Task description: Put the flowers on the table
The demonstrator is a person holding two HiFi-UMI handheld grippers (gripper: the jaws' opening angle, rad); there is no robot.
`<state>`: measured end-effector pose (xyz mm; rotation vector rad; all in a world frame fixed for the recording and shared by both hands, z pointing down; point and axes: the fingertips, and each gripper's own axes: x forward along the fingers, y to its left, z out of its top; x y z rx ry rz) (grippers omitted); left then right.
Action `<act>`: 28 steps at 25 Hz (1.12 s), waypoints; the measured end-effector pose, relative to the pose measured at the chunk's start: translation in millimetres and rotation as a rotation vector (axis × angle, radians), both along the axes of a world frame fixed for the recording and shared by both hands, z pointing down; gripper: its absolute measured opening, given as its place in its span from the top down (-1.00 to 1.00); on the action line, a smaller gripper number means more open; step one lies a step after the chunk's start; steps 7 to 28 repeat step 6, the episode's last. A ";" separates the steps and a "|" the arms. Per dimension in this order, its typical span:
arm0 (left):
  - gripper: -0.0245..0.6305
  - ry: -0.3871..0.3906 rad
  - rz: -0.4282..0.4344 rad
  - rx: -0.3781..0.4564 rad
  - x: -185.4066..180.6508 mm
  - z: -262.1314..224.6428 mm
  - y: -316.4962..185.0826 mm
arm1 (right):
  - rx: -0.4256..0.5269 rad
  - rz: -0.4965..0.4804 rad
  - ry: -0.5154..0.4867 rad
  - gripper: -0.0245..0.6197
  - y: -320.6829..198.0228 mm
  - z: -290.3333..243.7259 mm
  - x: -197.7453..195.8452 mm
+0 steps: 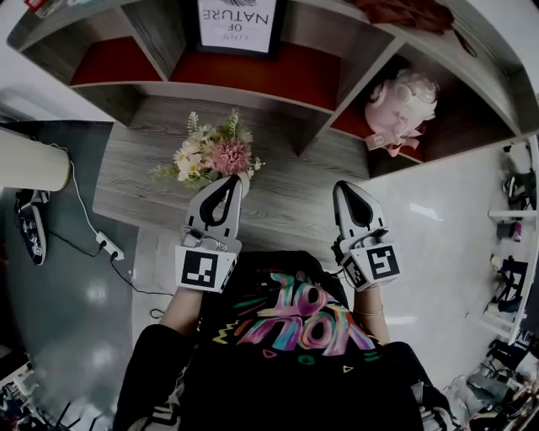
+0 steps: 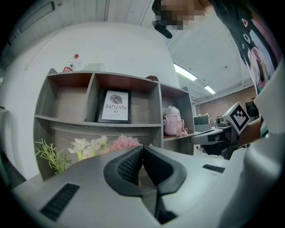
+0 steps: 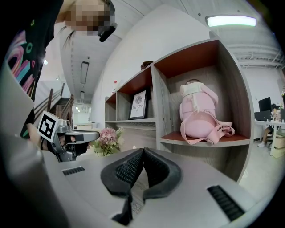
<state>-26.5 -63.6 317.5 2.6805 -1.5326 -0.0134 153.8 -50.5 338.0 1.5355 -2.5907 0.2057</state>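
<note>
A small bunch of flowers (image 1: 215,156), pink and cream blooms with green sprigs, rests on the grey wooden table top (image 1: 286,198) in front of the shelf unit. My left gripper (image 1: 235,179) points at it with its tip right beside the pink bloom. Its jaws are shut and nothing shows between them. In the left gripper view the flowers (image 2: 102,144) lie just beyond and left of the left gripper (image 2: 142,147). My right gripper (image 1: 344,187) hovers to the right over the table, also shut and empty. From the right gripper (image 3: 143,150) the flowers (image 3: 105,138) appear far left.
The shelf unit behind holds a framed print (image 1: 237,23) and a pink bag (image 1: 400,103). A bottle (image 2: 69,66) stands on top of the shelves. A white cylinder (image 1: 29,160) is at the left, with a power strip (image 1: 108,246) and cable on the floor.
</note>
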 end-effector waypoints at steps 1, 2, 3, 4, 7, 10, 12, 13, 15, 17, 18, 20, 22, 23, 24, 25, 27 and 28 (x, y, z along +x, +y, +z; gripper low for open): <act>0.85 0.000 0.001 0.001 0.3 -0.3 -0.1 | 0.000 -0.001 0.000 0.88 -0.1 0.0 -0.3; 0.85 -0.005 0.004 0.001 0.4 0.2 0.0 | 0.000 -0.003 0.002 0.88 -0.1 0.4 -0.5; 0.85 -0.015 0.007 0.001 0.3 1.3 0.3 | -0.001 -0.005 0.003 0.88 -0.2 0.7 -0.8; 0.85 -0.026 0.010 0.000 0.1 2.7 0.8 | -0.001 -0.007 0.004 0.88 -0.1 0.9 -1.0; 0.85 -0.040 0.015 0.000 0.1 4.3 1.7 | -0.003 -0.010 0.004 0.88 0.2 1.4 -1.4; 0.85 -0.040 0.015 0.000 0.1 4.3 1.7 | -0.003 -0.010 0.004 0.88 0.2 1.4 -1.4; 0.85 -0.040 0.015 0.000 0.1 4.3 1.7 | -0.003 -0.010 0.004 0.88 0.2 1.4 -1.4; 0.85 -0.040 0.015 0.000 0.1 4.3 1.7 | -0.003 -0.010 0.004 0.88 0.2 1.4 -1.4; 0.85 -0.040 0.015 0.000 0.1 4.3 1.7 | -0.003 -0.010 0.004 0.88 0.2 1.4 -1.4; 0.85 -0.040 0.015 0.000 0.1 4.3 1.7 | -0.003 -0.010 0.004 0.88 0.2 1.4 -1.4; 0.85 -0.040 0.015 0.000 0.1 4.3 1.7 | -0.003 -0.010 0.004 0.88 0.2 1.4 -1.4; 0.85 -0.040 0.015 0.000 0.1 4.3 1.7 | -0.003 -0.010 0.004 0.88 0.2 1.4 -1.4; 0.85 -0.040 0.015 0.000 0.1 4.3 1.7 | -0.003 -0.010 0.004 0.88 0.2 1.4 -1.4; 0.85 -0.040 0.015 0.000 0.1 4.3 1.7 | -0.003 -0.010 0.004 0.88 0.2 1.4 -1.4; 0.85 -0.040 0.015 0.000 0.1 4.3 1.7 | -0.003 -0.010 0.004 0.88 0.2 1.4 -1.4; 0.85 -0.040 0.015 0.000 0.1 4.3 1.7 | -0.003 -0.010 0.004 0.88 0.2 1.4 -1.4; 0.85 -0.040 0.015 0.000 0.1 4.3 1.7 | -0.003 -0.010 0.004 0.88 0.2 1.4 -1.4; 0.85 -0.040 0.015 0.000 0.1 4.3 1.7 | -0.003 -0.010 0.004 0.88 0.2 1.4 -1.4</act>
